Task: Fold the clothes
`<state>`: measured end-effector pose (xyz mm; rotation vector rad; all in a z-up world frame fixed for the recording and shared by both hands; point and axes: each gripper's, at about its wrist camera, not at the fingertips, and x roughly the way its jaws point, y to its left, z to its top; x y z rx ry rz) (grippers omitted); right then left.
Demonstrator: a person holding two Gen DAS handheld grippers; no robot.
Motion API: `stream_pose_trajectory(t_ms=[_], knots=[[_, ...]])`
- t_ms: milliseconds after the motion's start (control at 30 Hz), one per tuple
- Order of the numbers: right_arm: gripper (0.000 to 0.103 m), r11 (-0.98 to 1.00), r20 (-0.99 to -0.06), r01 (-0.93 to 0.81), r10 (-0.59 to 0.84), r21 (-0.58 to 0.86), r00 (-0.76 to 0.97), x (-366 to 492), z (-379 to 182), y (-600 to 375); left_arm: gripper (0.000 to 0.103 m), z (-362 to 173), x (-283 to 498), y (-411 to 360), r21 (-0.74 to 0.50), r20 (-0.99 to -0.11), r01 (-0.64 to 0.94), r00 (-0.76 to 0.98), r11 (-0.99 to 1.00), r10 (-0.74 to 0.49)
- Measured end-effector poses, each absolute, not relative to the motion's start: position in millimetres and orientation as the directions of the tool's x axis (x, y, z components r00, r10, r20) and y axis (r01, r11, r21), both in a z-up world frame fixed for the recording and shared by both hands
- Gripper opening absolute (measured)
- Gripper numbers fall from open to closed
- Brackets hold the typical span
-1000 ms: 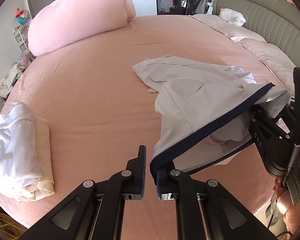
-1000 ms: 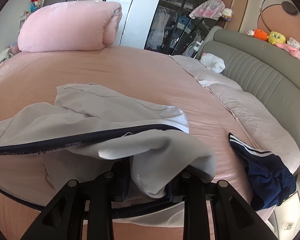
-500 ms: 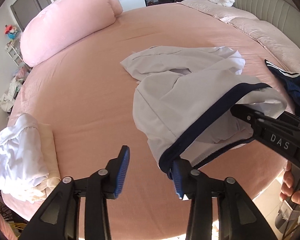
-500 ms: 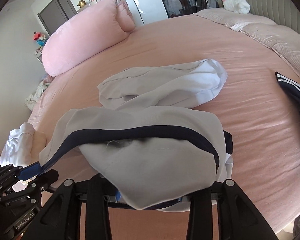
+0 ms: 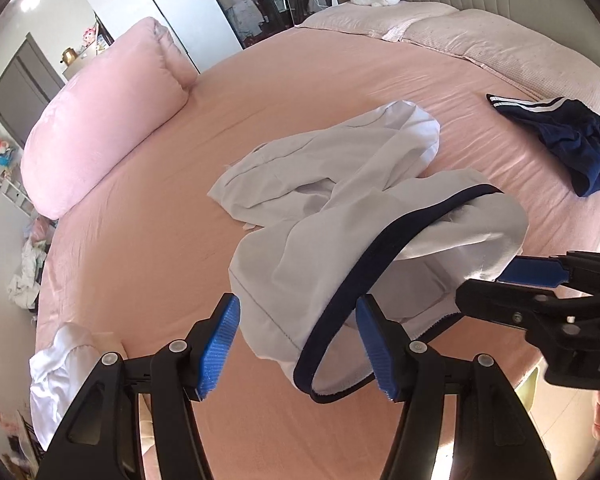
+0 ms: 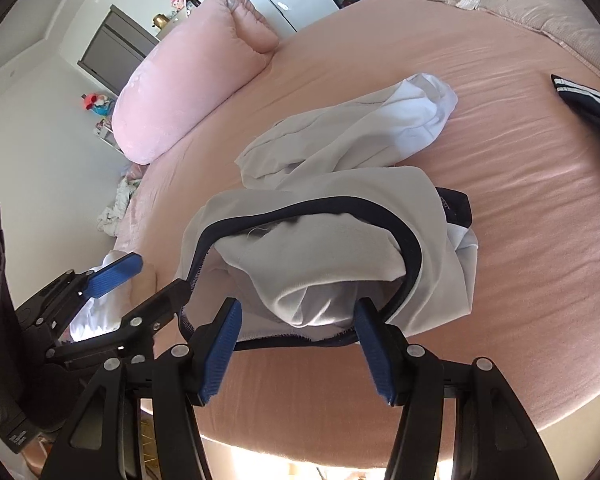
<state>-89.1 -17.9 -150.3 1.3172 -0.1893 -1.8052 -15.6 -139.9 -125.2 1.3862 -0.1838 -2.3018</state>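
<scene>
Since the earlier frames, both grippers have let go of the dark waistband they were pinching, and the garment has dropped onto the bed.

From the left wrist camera we see the left gripper [image 5: 298,344] with its blue-padded jaws opening, roughly half spread. The pale grey trousers with a navy waistband [image 5: 324,216] lie crumpled on the round pink bedsheet [image 5: 148,240]; a loop of the waistband sits between the jaws, and we cannot tell whether it brushes the right-hand pad. The right gripper [image 5: 500,284] enters from the right edge, at the far end of the waistband. A navy striped garment [image 5: 568,136] lies well apart near the bed's far right, a folded white and cream stack [image 5: 60,364] at the near left edge, and a big pink pillow [image 5: 100,128] behind.

From the right wrist camera, we see the right gripper [image 6: 298,346] with jaws also opening, about half spread, the bunched waist fabric between them but not squeezed.
</scene>
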Motion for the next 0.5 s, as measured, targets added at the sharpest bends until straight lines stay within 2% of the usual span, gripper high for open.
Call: stream_pose_trajectory(t_ms=[333,500], knots=[[0.058,-0.624,-0.701,0.505,-0.711,0.596,-0.051,-86.6,-155.6,0.5,0.058,-140.7,-35.4,-120.8,0.407,-0.801,0.225,-0.378,-0.886,-0.464],[0.058,-0.629,-0.706,0.508,-0.706,0.589,-0.056,-85.9,-159.7,-0.9,0.058,-153.1,-43.6,-113.2,0.568,-0.718,0.179,-0.369,-0.804,-0.590]])
